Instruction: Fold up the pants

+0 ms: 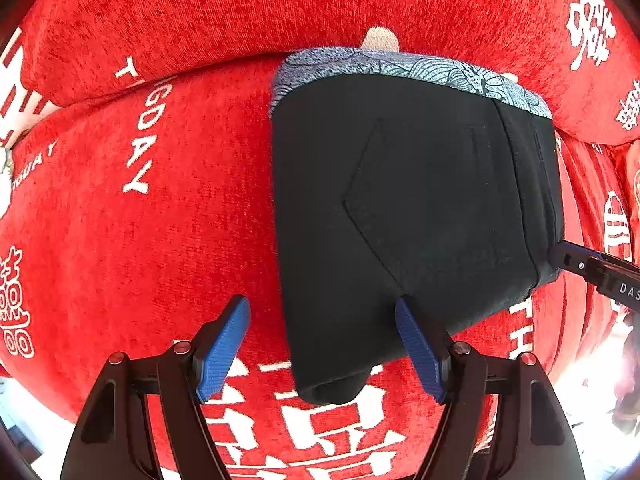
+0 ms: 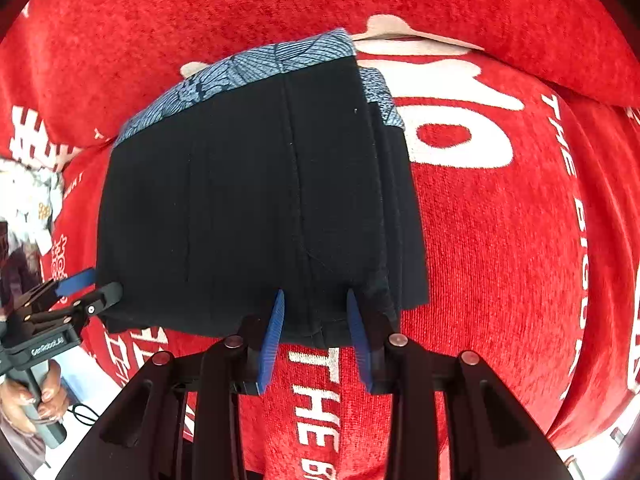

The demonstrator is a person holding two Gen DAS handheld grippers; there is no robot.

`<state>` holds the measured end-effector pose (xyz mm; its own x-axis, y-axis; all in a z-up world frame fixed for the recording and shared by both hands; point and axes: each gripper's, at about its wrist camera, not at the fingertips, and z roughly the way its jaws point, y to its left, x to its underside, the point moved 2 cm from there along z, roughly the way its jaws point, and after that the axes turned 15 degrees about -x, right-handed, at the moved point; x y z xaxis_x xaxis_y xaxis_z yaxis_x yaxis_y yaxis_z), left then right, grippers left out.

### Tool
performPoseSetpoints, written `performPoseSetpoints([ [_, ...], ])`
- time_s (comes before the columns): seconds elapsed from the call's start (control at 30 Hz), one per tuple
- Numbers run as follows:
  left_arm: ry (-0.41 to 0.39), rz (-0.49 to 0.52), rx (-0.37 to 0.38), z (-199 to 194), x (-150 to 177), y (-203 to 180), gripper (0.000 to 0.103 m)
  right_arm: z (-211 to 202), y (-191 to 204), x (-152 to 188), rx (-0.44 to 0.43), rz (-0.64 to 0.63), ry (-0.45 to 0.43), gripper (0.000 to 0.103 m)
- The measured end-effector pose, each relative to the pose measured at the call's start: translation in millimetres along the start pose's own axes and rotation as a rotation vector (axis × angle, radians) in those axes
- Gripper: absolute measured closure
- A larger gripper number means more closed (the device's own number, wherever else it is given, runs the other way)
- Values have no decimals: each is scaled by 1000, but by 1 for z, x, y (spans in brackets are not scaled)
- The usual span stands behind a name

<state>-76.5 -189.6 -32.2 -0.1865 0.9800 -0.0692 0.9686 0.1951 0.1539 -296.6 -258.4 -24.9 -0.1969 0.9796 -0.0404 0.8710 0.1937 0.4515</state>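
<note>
Left wrist view shows the left gripper [image 1: 323,344] with its blue pads spread wide and nothing between them; the right-hand pad overlaps the near edge of the black pants [image 1: 404,216], though whether it touches the cloth cannot be told. The right gripper [image 2: 315,330], in its own view, stands part-open with both pads at the near hem of the bundle, straddling a small stretch of the edge; no cloth is visibly pinched. Outward from both tools, the pants lie as a compact folded stack on the red cover [image 1: 160,240] printed with white lettering, back pocket uppermost and a blue patterned band [image 1: 420,66] showing along the far edge. In the right wrist view the layers on the right side sit stepped, not flush, so the fold looks close to finished but loosely stacked. The main risk, as I judge it, is that either tool catches only the top layer when closing or pulling away, dragging it off the lower ones and fanning the stack open. The plush, rounded cover beneath adds to this: a press there could tilt the bundle, or the pads could snag the cover itself.
</note>
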Motion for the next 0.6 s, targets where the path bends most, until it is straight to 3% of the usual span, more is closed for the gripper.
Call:
performPoseSetpoints([
  [0.13, -8, -3, 14, -7, -4, 11, 26, 0, 0, 1, 19, 21, -9, 67],
  [0.2, -5, 4, 0, -10, -2, 15, 1, 1, 1, 0, 29, 33, -15, 66],
  [0.6, -28, 29, 2, -12, -9, 36, 1, 2, 10, 3, 90, 86, -57, 63],
])
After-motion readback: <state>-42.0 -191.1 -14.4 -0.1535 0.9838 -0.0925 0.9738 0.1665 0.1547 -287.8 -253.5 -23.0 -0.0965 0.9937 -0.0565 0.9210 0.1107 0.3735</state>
